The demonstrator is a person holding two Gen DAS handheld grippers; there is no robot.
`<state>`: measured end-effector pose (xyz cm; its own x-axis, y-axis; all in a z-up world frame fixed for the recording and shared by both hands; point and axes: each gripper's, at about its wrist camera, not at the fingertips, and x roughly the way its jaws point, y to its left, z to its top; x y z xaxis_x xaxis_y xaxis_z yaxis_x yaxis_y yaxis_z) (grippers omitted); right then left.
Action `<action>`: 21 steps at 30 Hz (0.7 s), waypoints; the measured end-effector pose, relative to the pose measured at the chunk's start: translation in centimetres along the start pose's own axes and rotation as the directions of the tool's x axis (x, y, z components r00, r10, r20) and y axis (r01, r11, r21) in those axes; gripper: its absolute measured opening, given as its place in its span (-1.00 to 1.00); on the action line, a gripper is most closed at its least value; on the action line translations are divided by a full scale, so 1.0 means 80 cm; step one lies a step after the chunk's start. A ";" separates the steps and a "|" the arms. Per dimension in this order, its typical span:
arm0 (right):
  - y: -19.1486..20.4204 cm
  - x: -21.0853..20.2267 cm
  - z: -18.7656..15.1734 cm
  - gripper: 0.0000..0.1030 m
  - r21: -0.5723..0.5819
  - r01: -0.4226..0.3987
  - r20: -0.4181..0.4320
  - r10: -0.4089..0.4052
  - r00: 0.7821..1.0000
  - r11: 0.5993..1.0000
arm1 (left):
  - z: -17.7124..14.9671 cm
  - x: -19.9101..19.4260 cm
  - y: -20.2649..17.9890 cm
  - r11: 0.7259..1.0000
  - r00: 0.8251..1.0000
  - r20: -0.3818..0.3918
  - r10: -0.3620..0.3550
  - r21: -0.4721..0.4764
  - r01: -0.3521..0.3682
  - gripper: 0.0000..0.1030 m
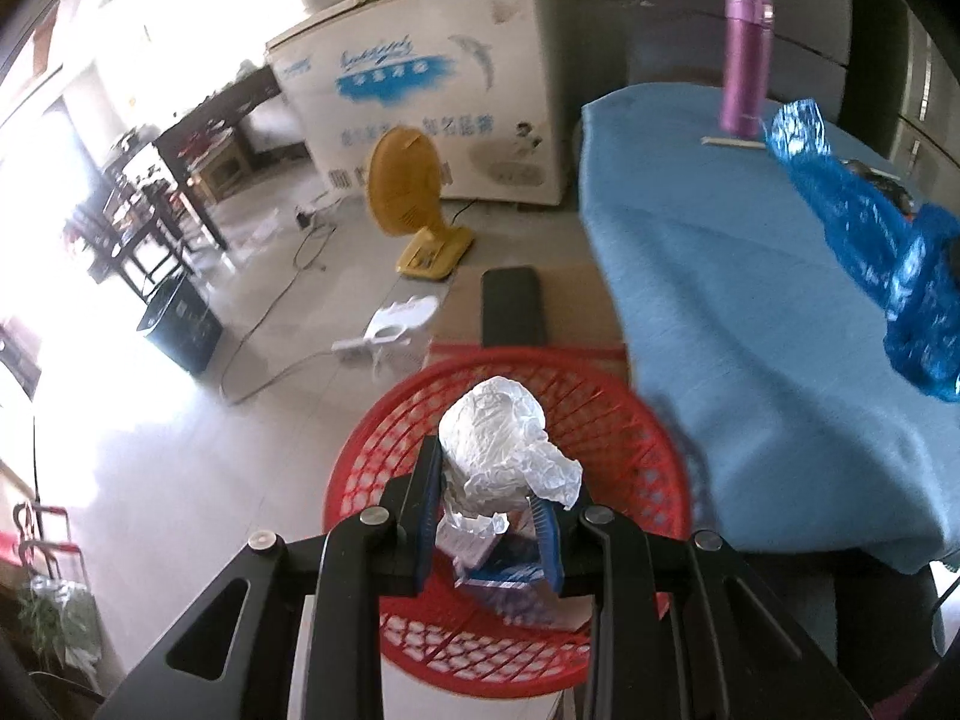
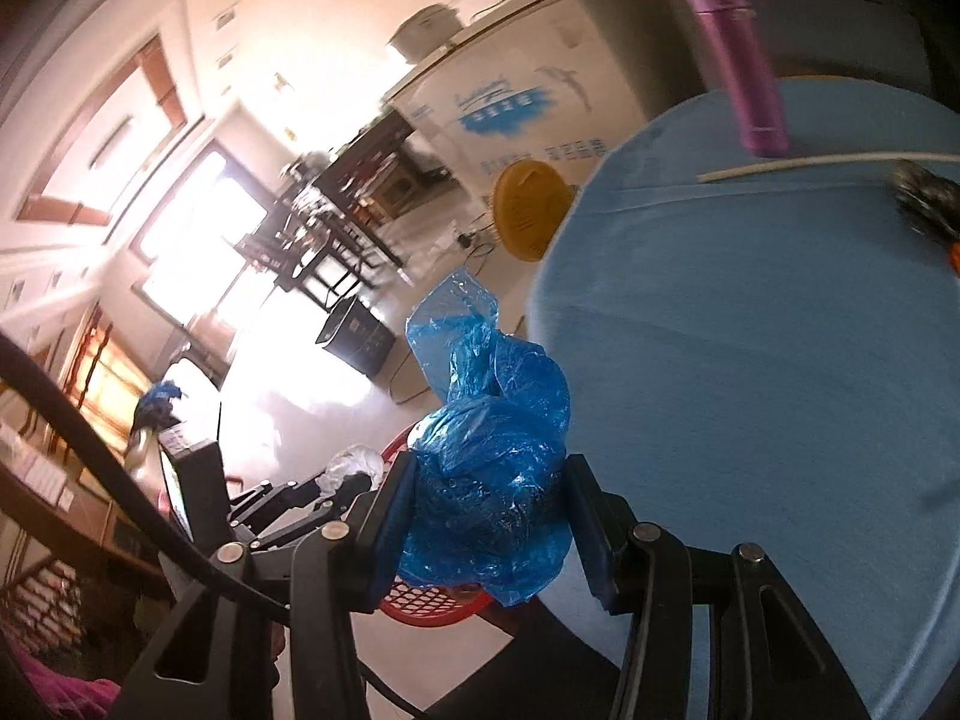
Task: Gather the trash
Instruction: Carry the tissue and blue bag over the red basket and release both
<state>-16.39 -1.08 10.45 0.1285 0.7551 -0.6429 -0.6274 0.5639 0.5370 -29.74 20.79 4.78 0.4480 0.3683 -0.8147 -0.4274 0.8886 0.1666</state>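
Disposal step: left tongs [image 1: 489,531] clamped on crumpled white paper wad [image 1: 501,450] directly above red plastic lattice basket [image 1: 636,420], release due; right tongs [image 2: 489,531] clamped on crinkled blue plastic bag [image 2: 492,456], basket below-left, next.

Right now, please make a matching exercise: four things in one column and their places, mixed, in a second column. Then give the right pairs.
Things:
1. white paper
2. blue bag
3. purple bottle
4. red basket

Places:
A. standing on the blue table
B. on the floor beside the table
C. between the fingers of the left gripper
D. between the fingers of the right gripper

Pairs: 1-C, 2-D, 3-A, 4-B
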 end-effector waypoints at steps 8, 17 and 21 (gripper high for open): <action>0.037 0.049 -0.005 0.01 -0.048 -0.046 -0.067 0.042 0.997 0.998 | -0.019 0.008 0.020 1.000 0.999 -0.045 0.005 -0.014 -0.006 -0.42; 0.037 0.106 -0.035 0.01 -0.004 -0.047 -0.176 0.045 0.983 0.999 | -0.043 0.027 0.033 0.999 0.994 -0.110 -0.021 -0.036 0.017 -0.42; 0.031 0.123 -0.040 0.01 0.029 -0.037 -0.203 0.042 0.978 0.999 | -0.048 0.032 0.033 0.998 0.991 -0.127 -0.038 -0.048 0.032 -0.42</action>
<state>-19.13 6.69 3.72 -0.0567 0.6948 -0.7170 -0.6093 0.5448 0.5761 -32.77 23.04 0.99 0.3606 0.2962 -0.8845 -0.4502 0.8858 0.1131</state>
